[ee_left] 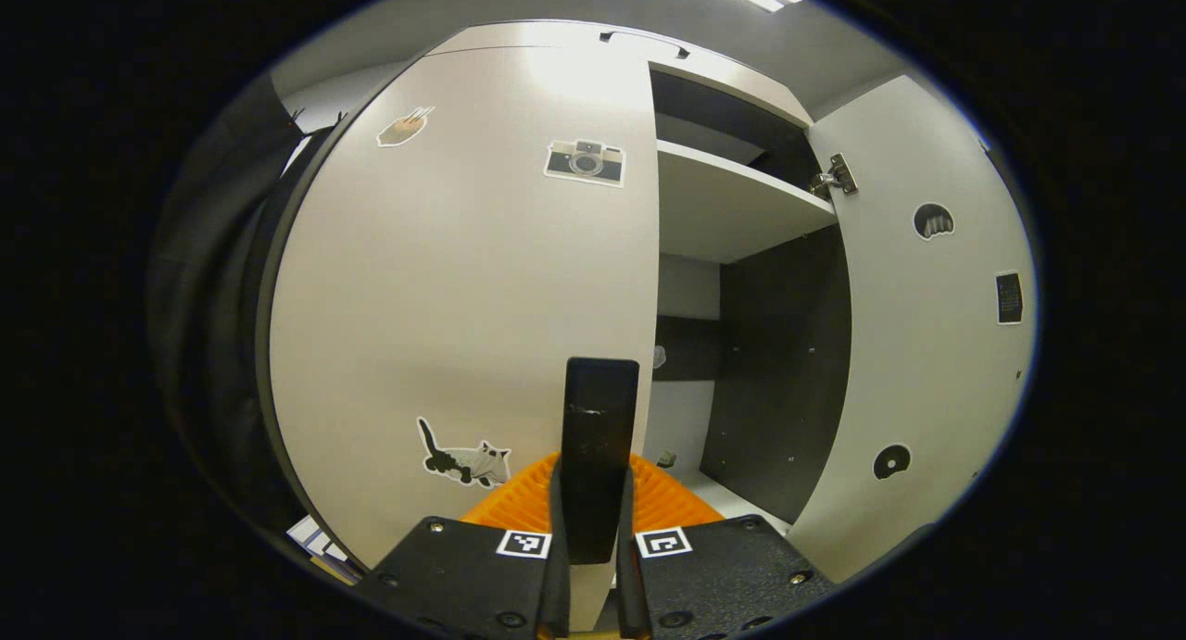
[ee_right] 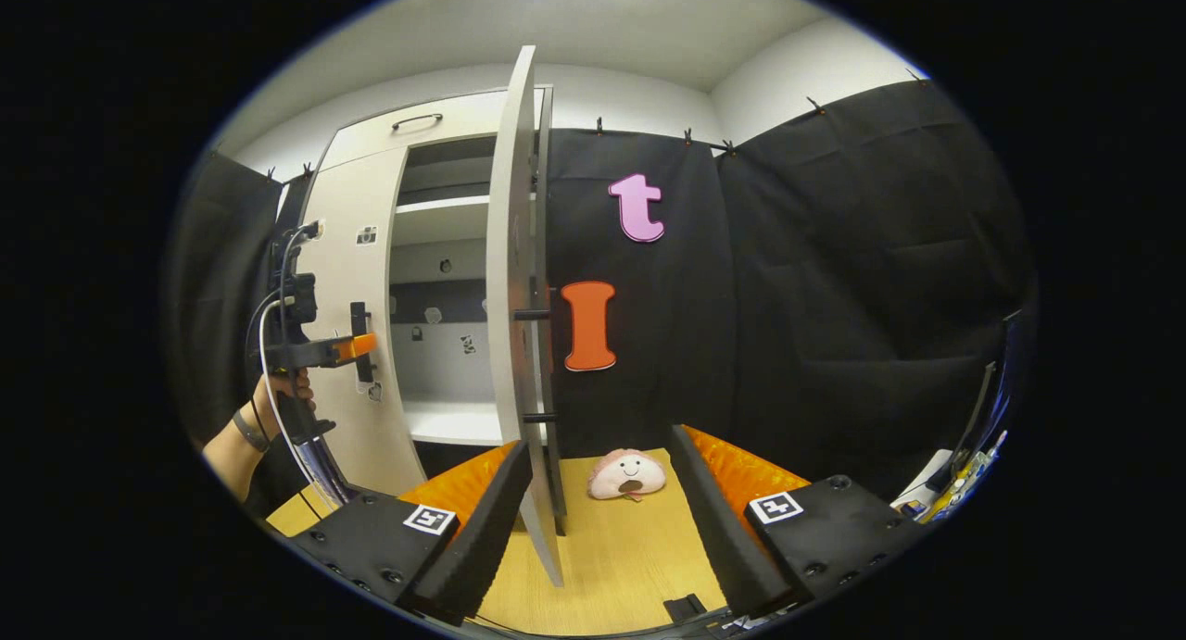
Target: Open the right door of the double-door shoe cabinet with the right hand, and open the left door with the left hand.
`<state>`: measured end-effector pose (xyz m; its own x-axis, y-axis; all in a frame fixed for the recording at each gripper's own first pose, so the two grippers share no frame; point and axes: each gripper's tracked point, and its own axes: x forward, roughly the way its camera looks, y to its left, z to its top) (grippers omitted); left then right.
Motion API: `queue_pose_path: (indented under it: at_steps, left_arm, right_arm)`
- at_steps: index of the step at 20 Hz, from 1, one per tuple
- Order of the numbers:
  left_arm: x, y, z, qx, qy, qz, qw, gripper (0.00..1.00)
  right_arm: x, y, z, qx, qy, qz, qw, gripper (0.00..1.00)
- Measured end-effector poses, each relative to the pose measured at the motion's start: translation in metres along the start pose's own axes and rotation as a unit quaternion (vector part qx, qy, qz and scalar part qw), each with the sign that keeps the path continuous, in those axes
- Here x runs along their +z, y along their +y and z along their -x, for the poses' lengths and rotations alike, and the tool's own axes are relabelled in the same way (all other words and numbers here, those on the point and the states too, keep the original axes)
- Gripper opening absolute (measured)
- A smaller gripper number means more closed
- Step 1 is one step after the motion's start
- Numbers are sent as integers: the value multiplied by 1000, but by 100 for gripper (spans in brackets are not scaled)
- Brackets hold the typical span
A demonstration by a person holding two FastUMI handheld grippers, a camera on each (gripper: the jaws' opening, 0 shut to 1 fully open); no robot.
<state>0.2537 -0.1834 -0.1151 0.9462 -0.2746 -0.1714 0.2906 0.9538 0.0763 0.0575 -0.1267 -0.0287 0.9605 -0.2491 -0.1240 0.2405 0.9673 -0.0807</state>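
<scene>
The white shoe cabinet's left door [ee_left: 463, 279] carries stickers and looks closed. Its black vertical handle [ee_left: 600, 418] sits between the orange fingers of my left gripper [ee_left: 595, 478], which is shut on it. In the right gripper view that same gripper [ee_right: 357, 346] is held by a hand at the left door [ee_right: 357, 279]. The right door [ee_left: 927, 344] stands swung open, and I see it edge-on [ee_right: 511, 297] in the right gripper view. My right gripper [ee_right: 600, 441] is open, with the door's lower edge just inside its left finger [ee_right: 482, 520] and nothing gripped.
Inside the cabinet are a white shelf [ee_left: 732, 205] and a dark side wall [ee_left: 788, 362]. A pink plush toy [ee_right: 628, 475] lies on the wooden tabletop [ee_right: 630, 557] by the black cloth wall. Small items lie at the far right [ee_right: 954, 478]. A drawer handle [ee_right: 417, 119] tops the cabinet.
</scene>
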Motion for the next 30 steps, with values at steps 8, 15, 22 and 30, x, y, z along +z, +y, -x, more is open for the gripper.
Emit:
queue_pose_path:
  at_steps: [8,15,22,30]
  left_arm:
    - [3,9,56,-34,21,-1,999,20]
    - [4,18,64,-30,17,-9,999,20]
    - [9,37,75,7,10,-16,1000,19]
    - [17,70,81,61,-9,-44,997,10]
  right_arm:
    - [7,0,-24,6,-16,-3,1000,99]
    - [9,-4,-19,-2,-23,5,1000,92]
    - [7,-2,-18,2,-22,7,1000,92]
    - [8,1,-17,8,-21,19,1000,92]
